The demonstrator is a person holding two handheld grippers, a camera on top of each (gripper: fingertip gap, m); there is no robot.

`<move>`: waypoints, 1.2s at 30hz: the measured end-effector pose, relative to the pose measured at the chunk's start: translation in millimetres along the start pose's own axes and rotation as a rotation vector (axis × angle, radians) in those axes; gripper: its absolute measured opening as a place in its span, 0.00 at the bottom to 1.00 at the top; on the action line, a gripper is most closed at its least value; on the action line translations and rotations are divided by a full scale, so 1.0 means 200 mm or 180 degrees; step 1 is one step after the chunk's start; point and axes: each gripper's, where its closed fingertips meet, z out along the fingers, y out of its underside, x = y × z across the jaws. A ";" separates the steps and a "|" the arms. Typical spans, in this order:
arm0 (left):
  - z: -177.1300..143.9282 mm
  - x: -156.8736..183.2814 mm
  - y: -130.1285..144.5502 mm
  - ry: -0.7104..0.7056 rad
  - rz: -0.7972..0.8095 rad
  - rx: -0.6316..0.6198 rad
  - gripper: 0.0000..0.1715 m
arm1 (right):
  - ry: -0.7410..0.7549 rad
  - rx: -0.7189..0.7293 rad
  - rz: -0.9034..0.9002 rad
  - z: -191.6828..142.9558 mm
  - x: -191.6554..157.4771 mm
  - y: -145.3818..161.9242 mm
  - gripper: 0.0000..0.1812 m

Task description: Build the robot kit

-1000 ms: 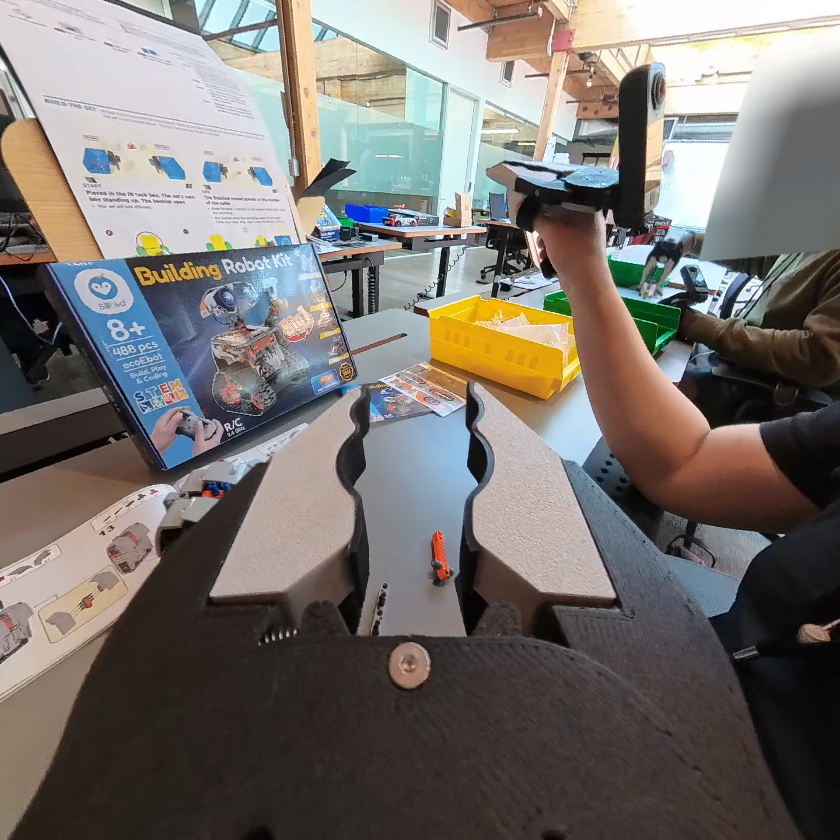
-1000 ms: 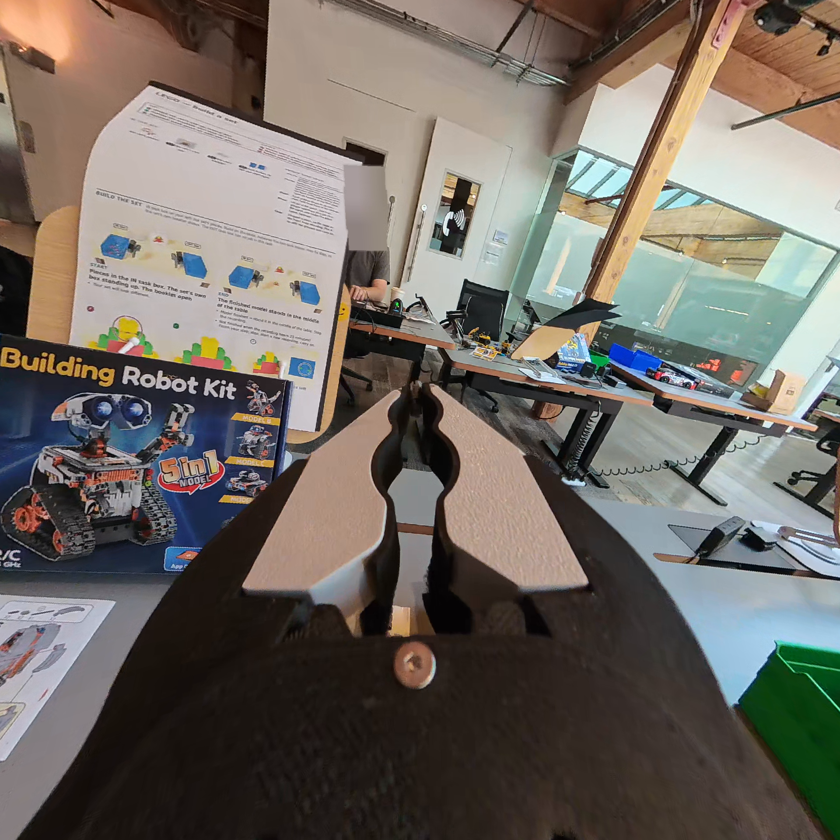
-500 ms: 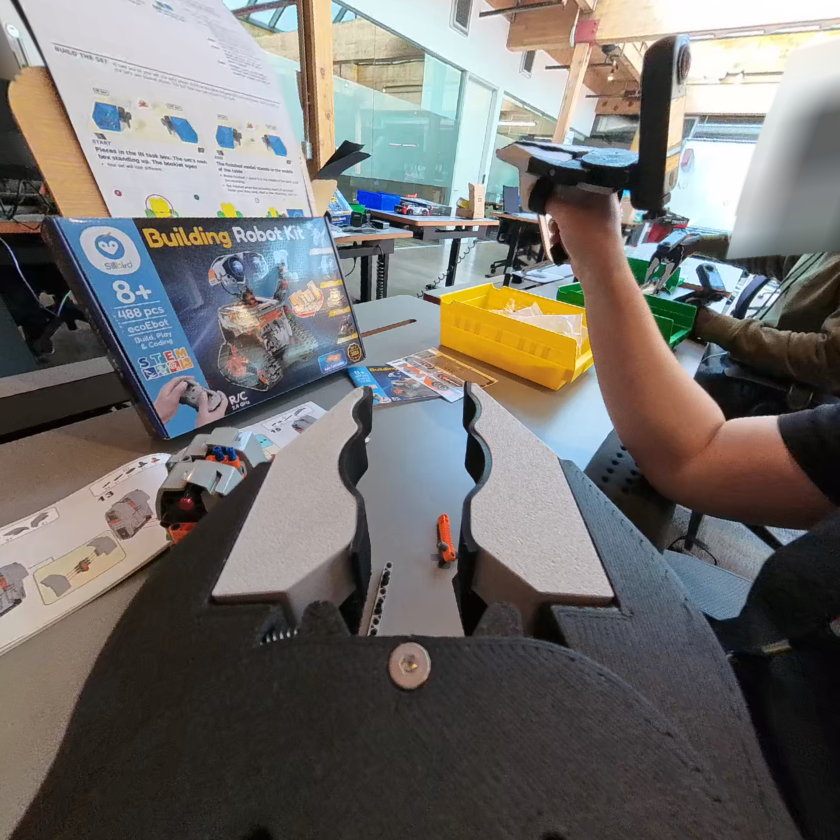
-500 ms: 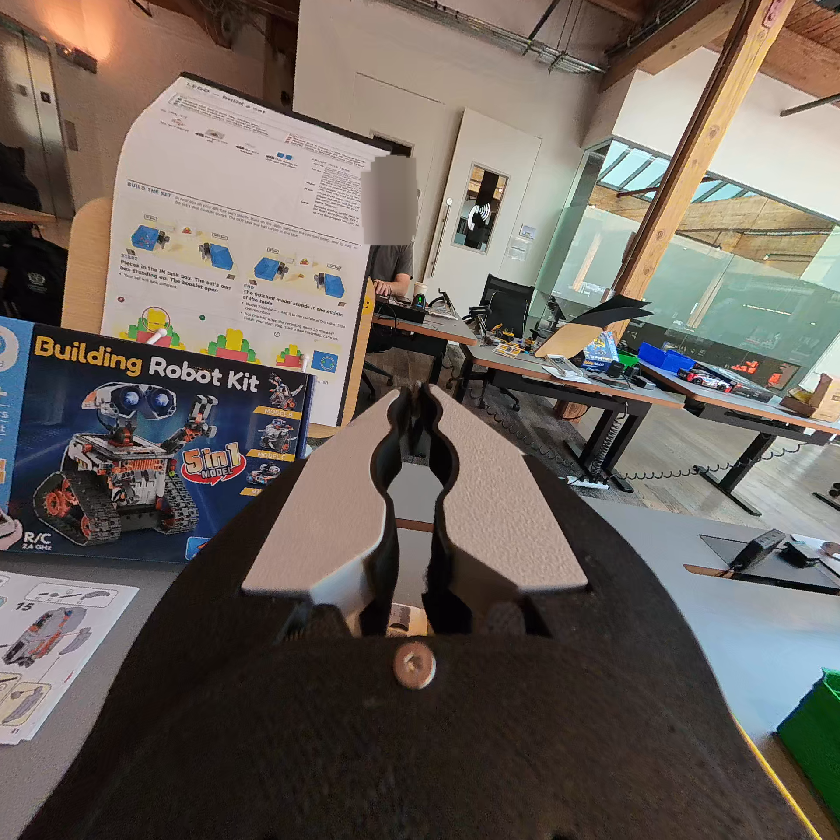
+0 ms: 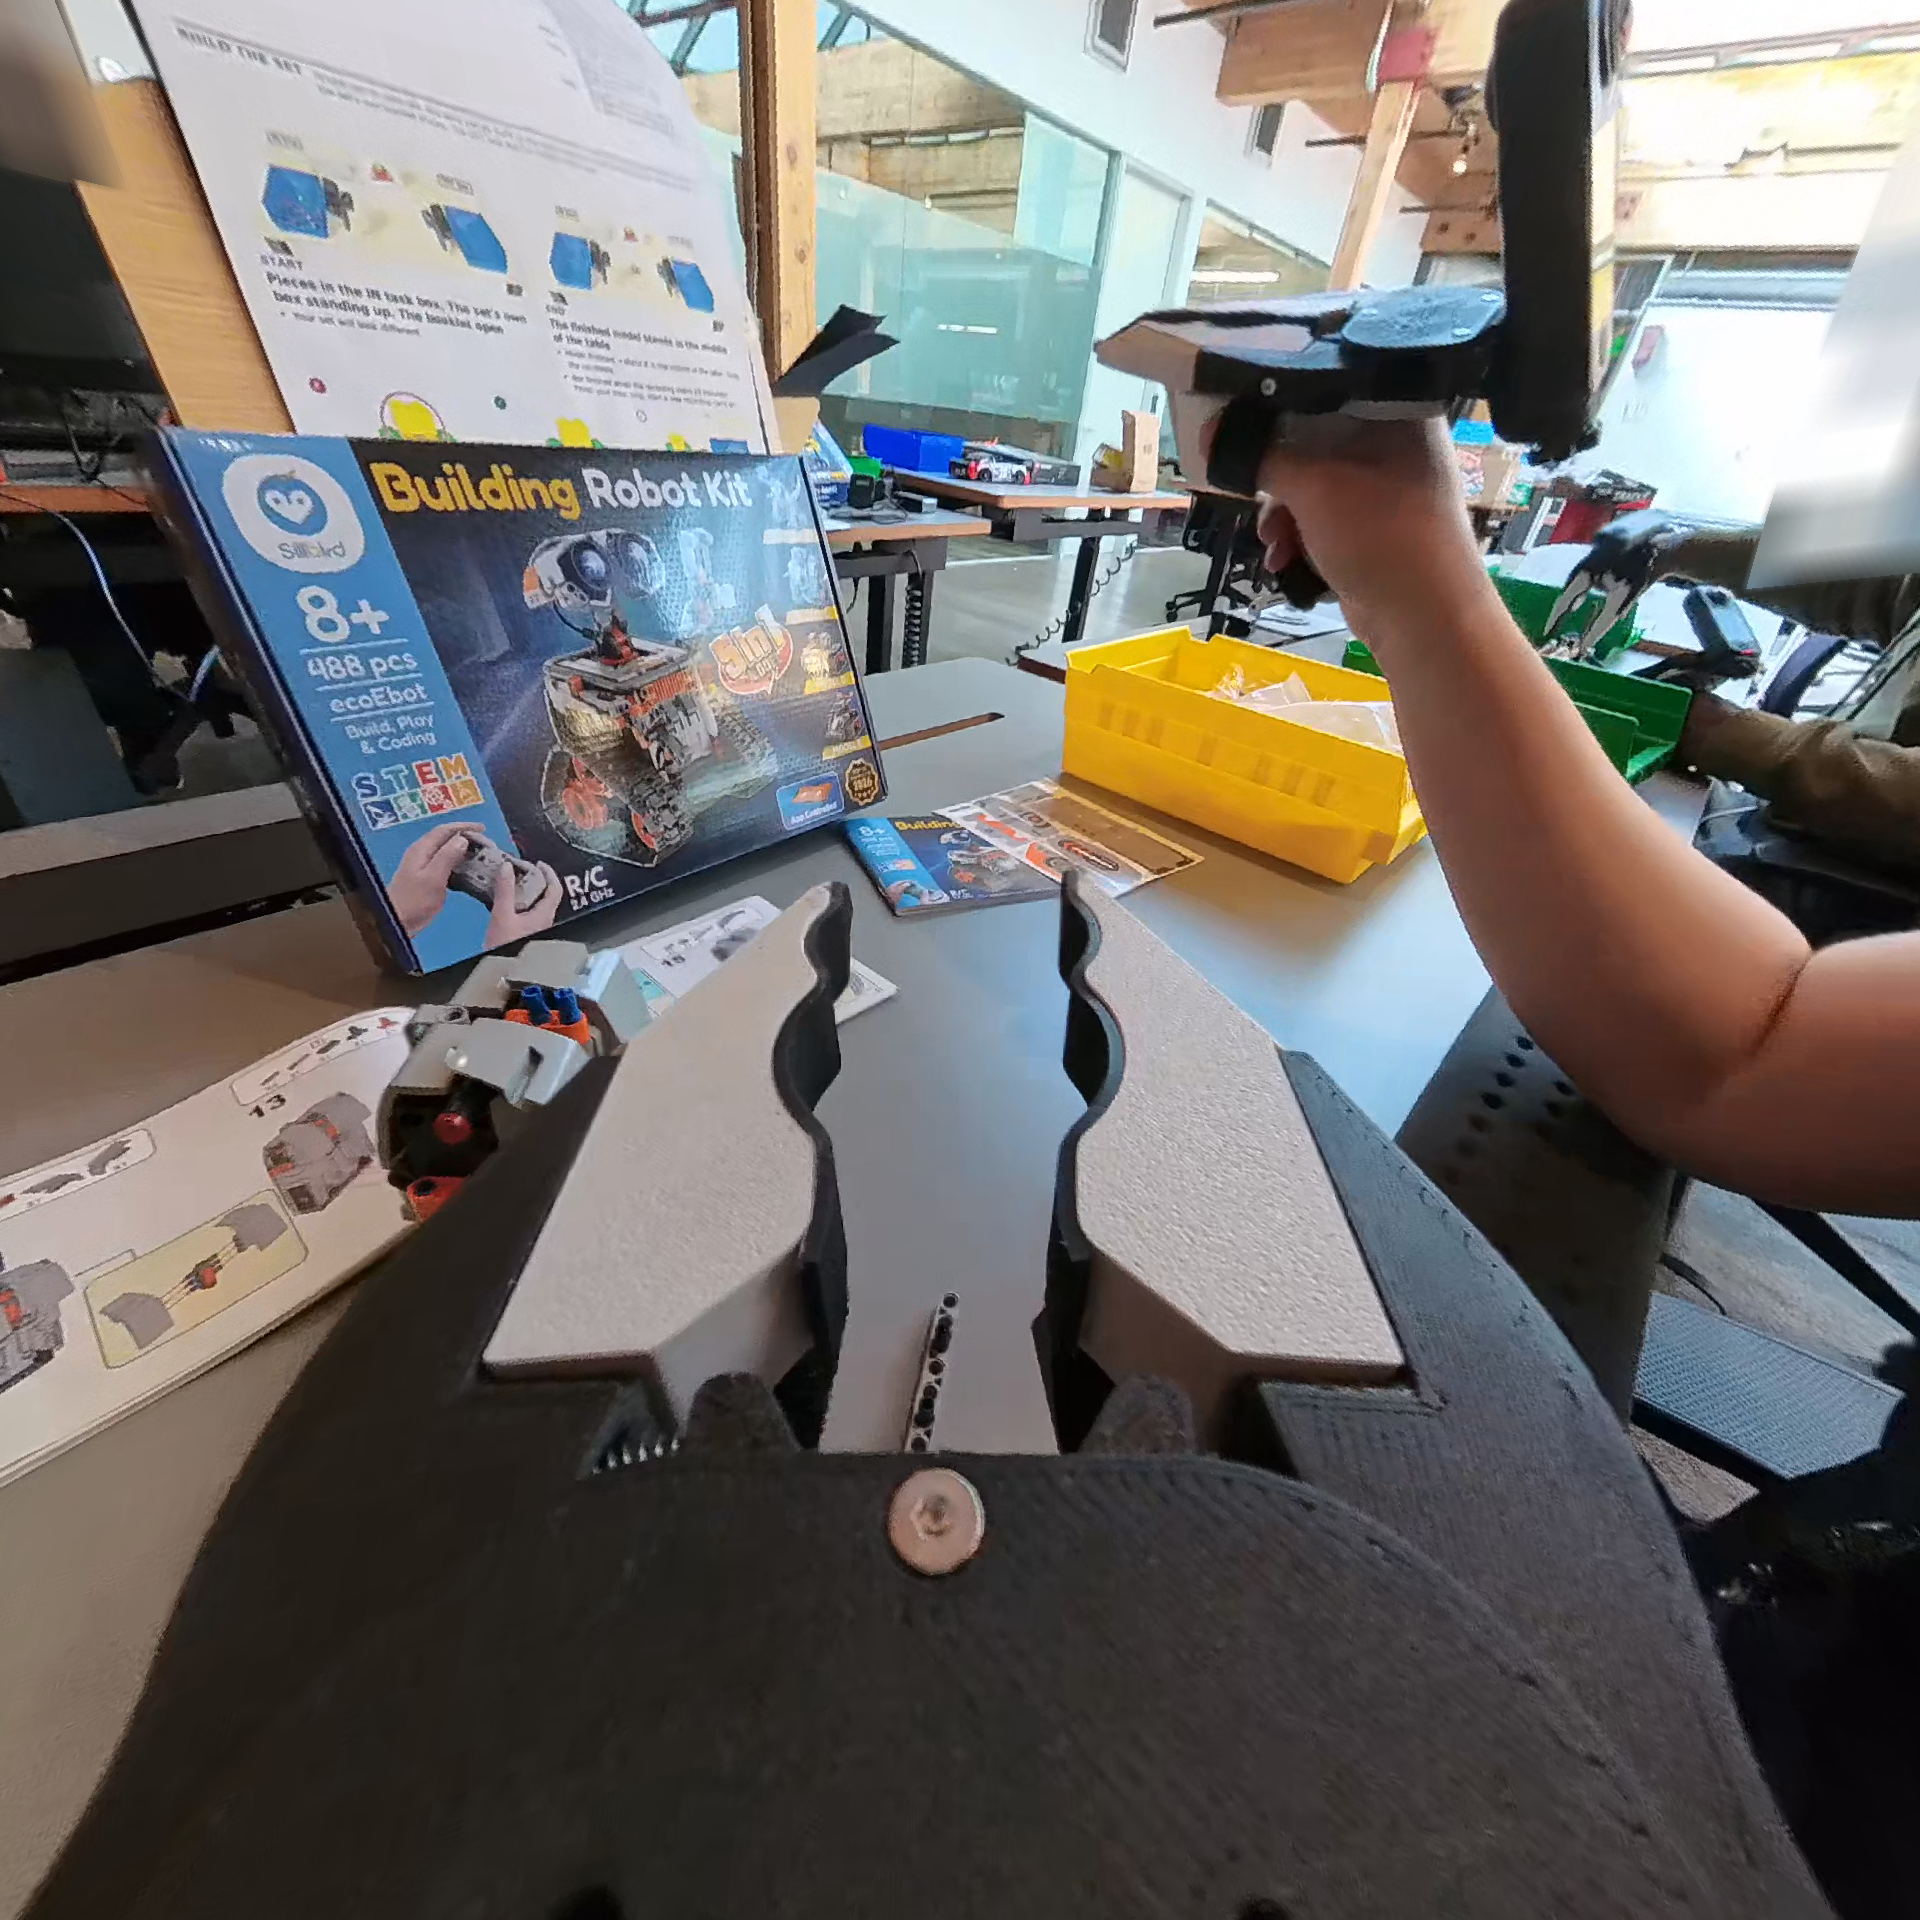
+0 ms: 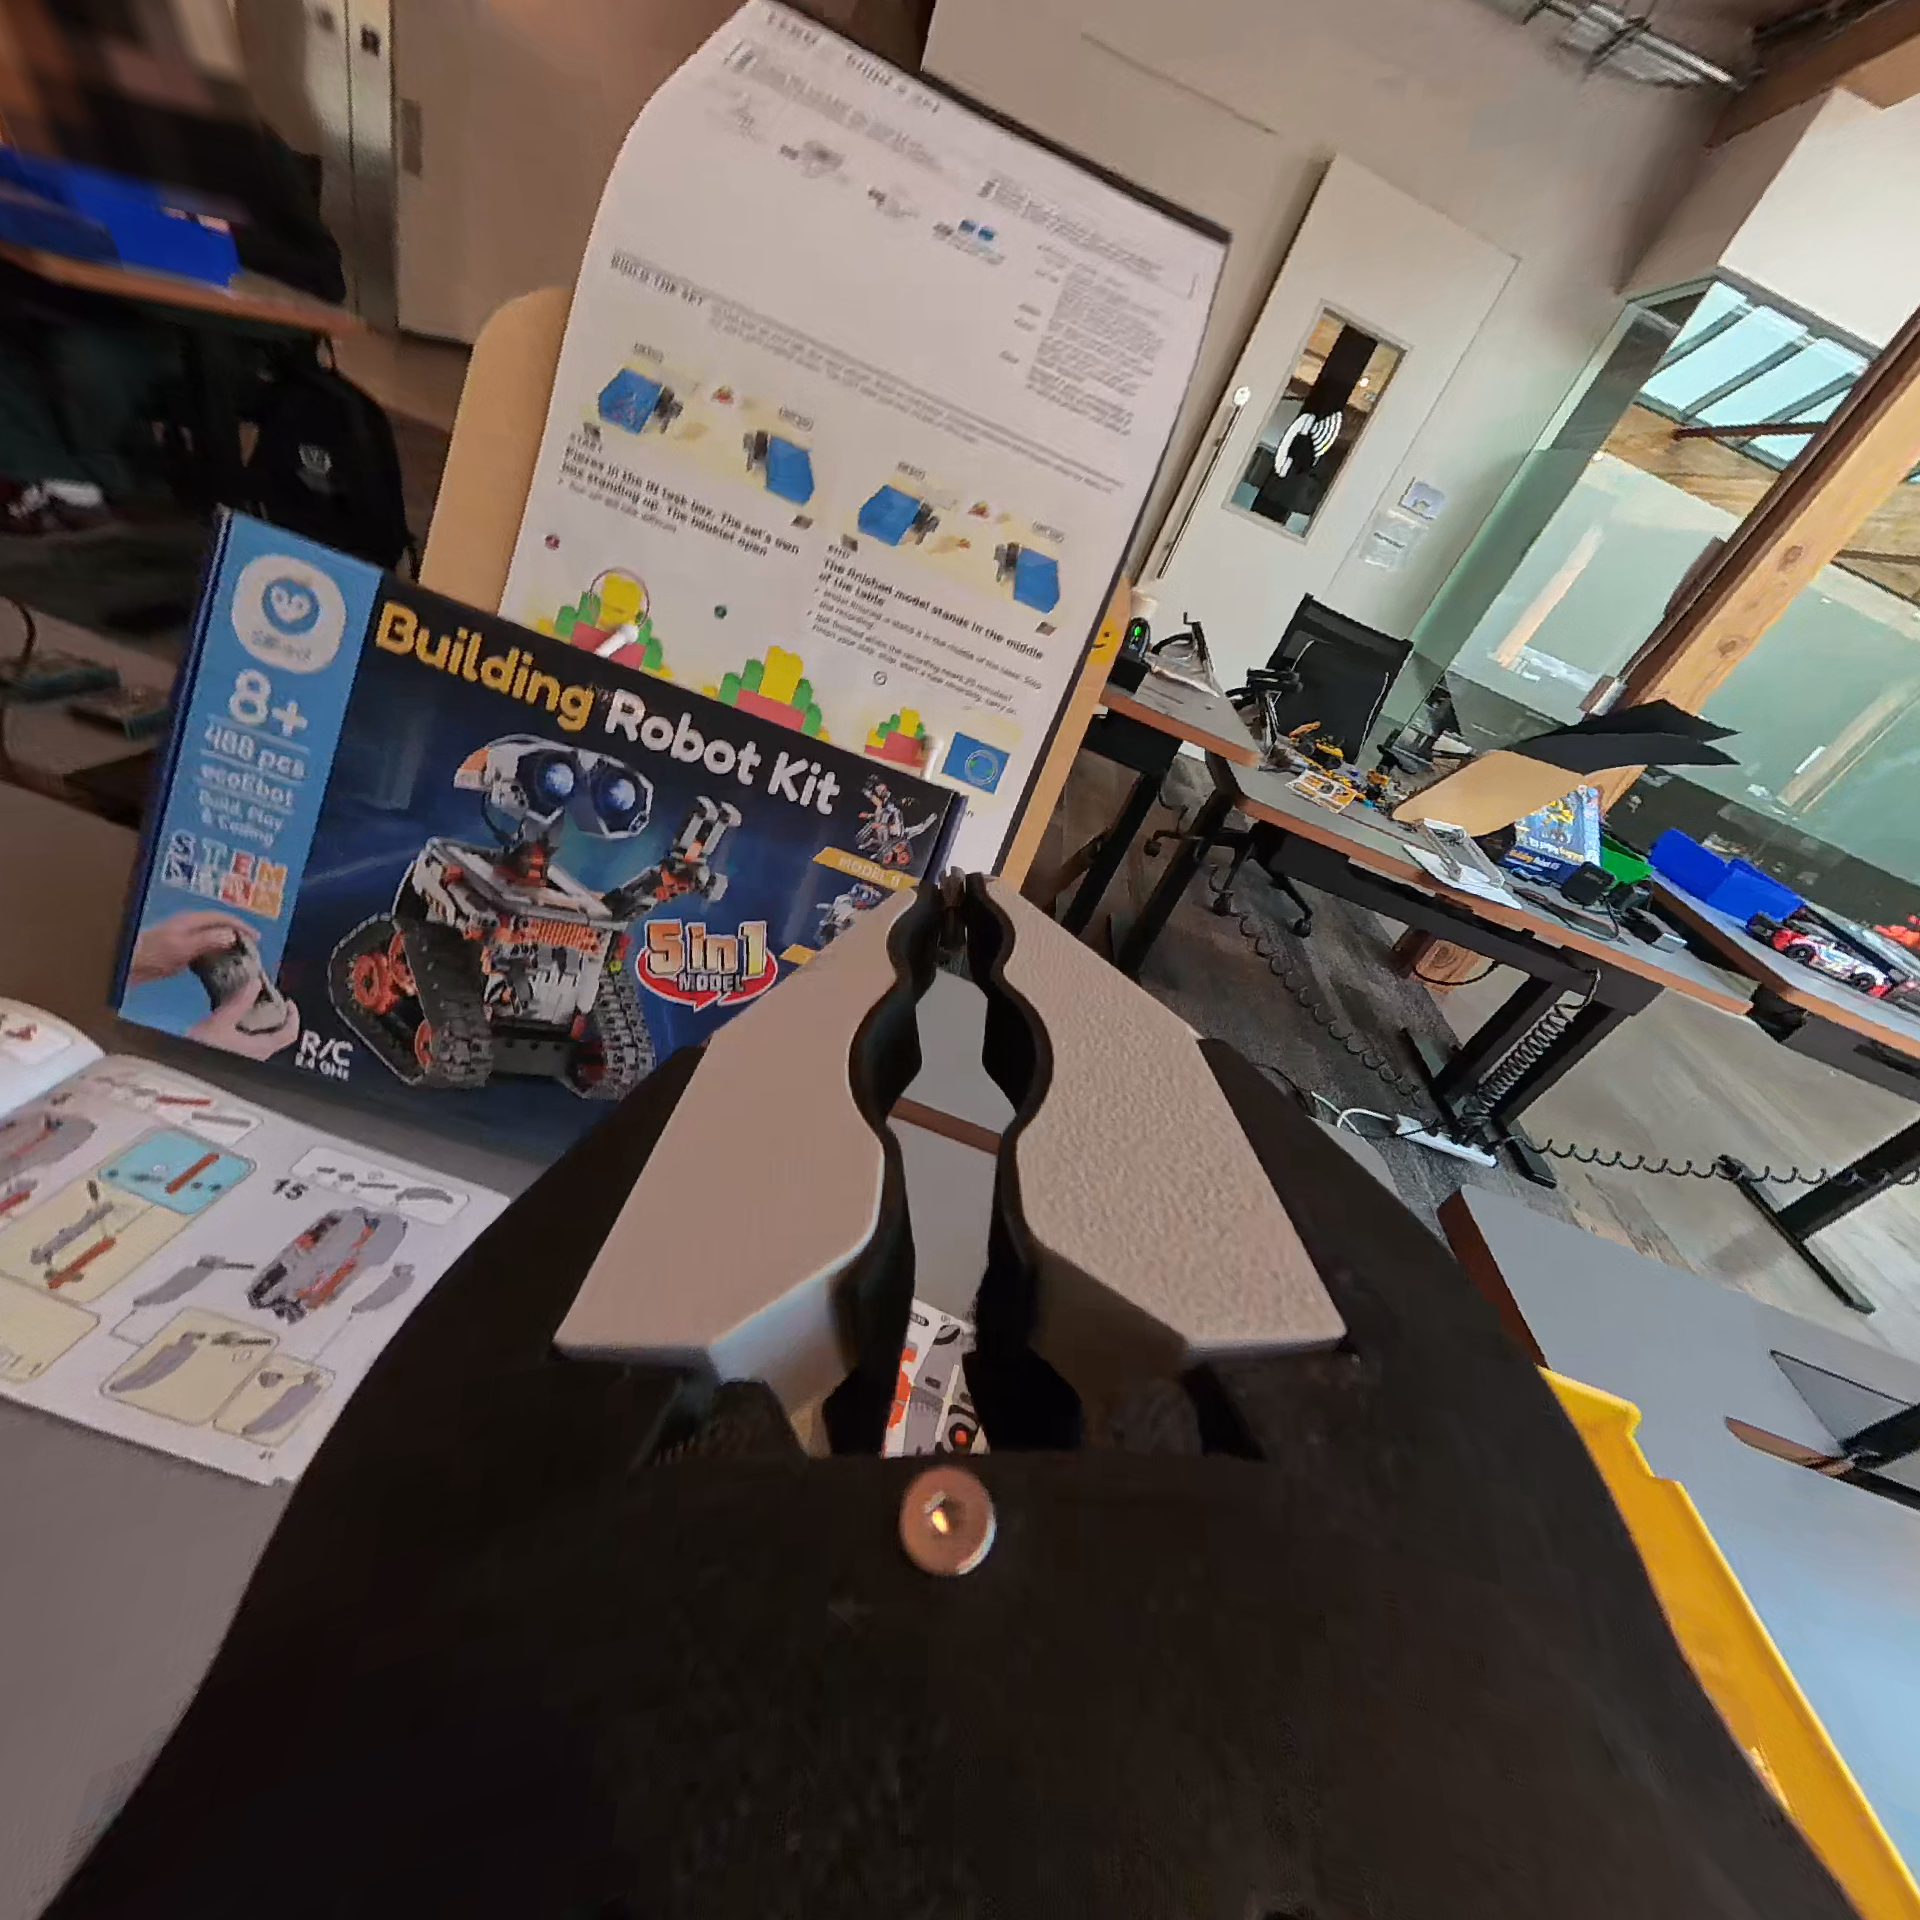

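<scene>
Fingers of my left gripper (image 5: 951, 914) stand well apart, holding nothing, low over the grey table (image 5: 1299, 977); a thin black perforated strip (image 5: 932, 1371) lies between them. Just left sits a partly built grey-and-orange block model (image 5: 488, 1060) on the open instruction booklet (image 5: 177, 1226). My right gripper (image 6: 958, 891), raised in the air, has its tips nearly touching, seemingly empty, facing the upright blue cardboard kit box (image 6: 499, 862). A yellow plastic bin (image 5: 1236, 748) lies beneath it.

A kit box (image 5: 540, 675) is stood on the table (image 5: 1299, 977), a yellow bin (image 5: 1236, 748) is set to its right, and a booklet (image 5: 156, 1205) is laid open
</scene>
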 end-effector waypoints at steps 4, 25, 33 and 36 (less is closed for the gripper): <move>0.03 0.01 0.08 -0.0008 -0.0004 -0.0237 0.24 | 0.0008 -0.0181 -0.0238 0.05 -0.03 0.05 0.02; -0.01 0.01 0.13 -0.0091 -0.0043 -0.0486 0.28 | 0.0169 -0.0104 -0.0176 0.07 -0.07 0.02 0.02; 0.00 0.02 0.04 -0.0176 0.0046 -0.0480 0.29 | 0.0100 -0.0041 -0.0143 0.05 -0.10 -0.01 0.02; 0.01 0.03 0.00 -0.0211 0.0128 -0.0487 0.29 | 0.0064 -0.0007 -0.0144 0.03 -0.12 -0.03 0.02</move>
